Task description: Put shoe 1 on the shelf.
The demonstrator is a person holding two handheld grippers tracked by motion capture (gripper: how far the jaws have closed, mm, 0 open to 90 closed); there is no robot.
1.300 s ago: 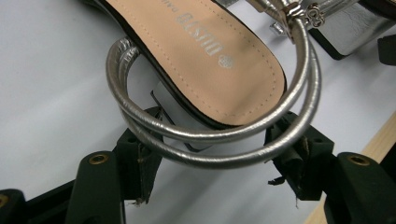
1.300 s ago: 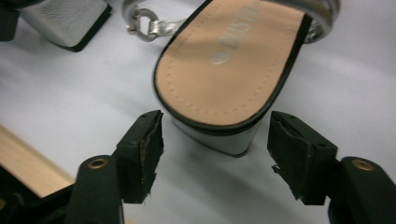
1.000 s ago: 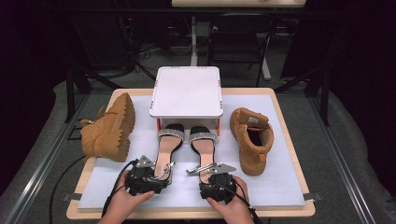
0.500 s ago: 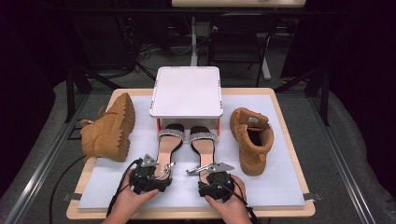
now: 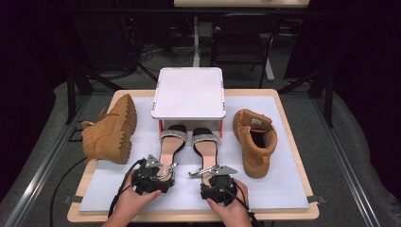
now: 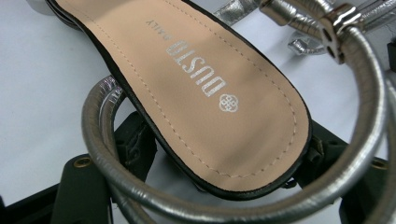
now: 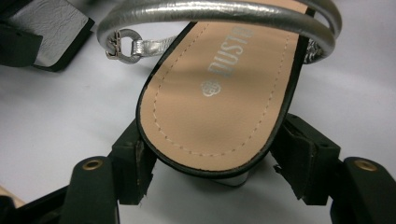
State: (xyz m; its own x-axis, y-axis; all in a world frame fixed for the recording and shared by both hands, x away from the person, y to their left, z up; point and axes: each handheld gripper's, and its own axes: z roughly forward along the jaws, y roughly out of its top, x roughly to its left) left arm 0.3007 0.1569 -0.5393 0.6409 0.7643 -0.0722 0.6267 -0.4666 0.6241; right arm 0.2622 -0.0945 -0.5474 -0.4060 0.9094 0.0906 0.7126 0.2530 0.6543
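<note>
On the white desk, the left sandal and right sandal lie side by side, toes tucked under the white stand. The left gripper brackets the left sandal's heel, its fingers spread wide at either side; the right gripper does likewise, its fingers wide around the right heel. Tan boots flank them.
</note>
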